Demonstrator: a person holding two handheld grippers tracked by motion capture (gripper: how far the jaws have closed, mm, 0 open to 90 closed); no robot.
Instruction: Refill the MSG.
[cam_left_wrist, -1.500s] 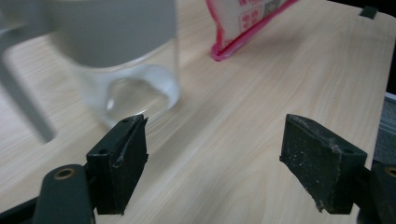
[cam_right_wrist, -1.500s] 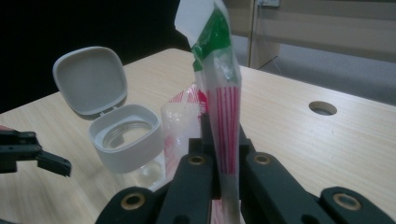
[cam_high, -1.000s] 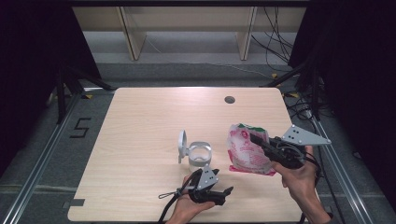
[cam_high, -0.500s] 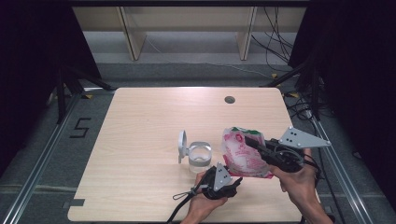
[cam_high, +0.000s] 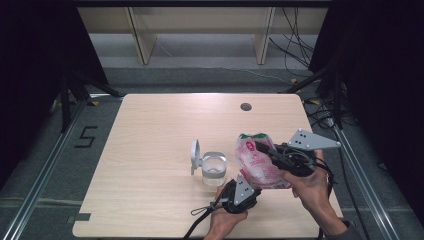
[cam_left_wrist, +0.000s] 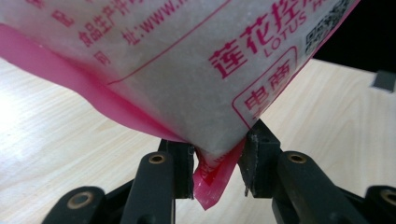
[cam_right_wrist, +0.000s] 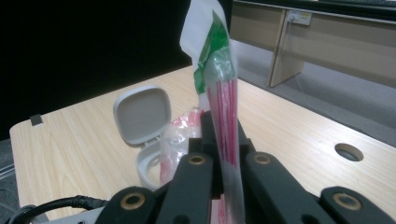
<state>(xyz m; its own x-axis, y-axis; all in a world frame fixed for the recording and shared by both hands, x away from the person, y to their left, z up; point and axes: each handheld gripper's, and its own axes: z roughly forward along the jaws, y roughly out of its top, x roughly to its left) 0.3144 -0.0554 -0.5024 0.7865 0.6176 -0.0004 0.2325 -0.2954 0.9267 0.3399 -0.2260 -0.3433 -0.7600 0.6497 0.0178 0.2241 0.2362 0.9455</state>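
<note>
Plastic bag (cam_high: 257, 162), pink and white, crinkly, packed with pale grains, hangs over the wooden table (cam_high: 150, 135) beside a clear round jar (cam_high: 214, 170) with its grey lid flipped up. Right gripper (cam_right_wrist: 218, 140) clamps its flat sealed top; left gripper (cam_left_wrist: 218, 161), jaws just closing, pinches its bottom corner.

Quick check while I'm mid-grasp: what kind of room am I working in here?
Probably a lab recording bay, not a kitchen. A bare wooden table with a cable hole stands between dark curtains, loose cables trail over the grey floor, and a "5" is marked on the floor beside it.
</note>
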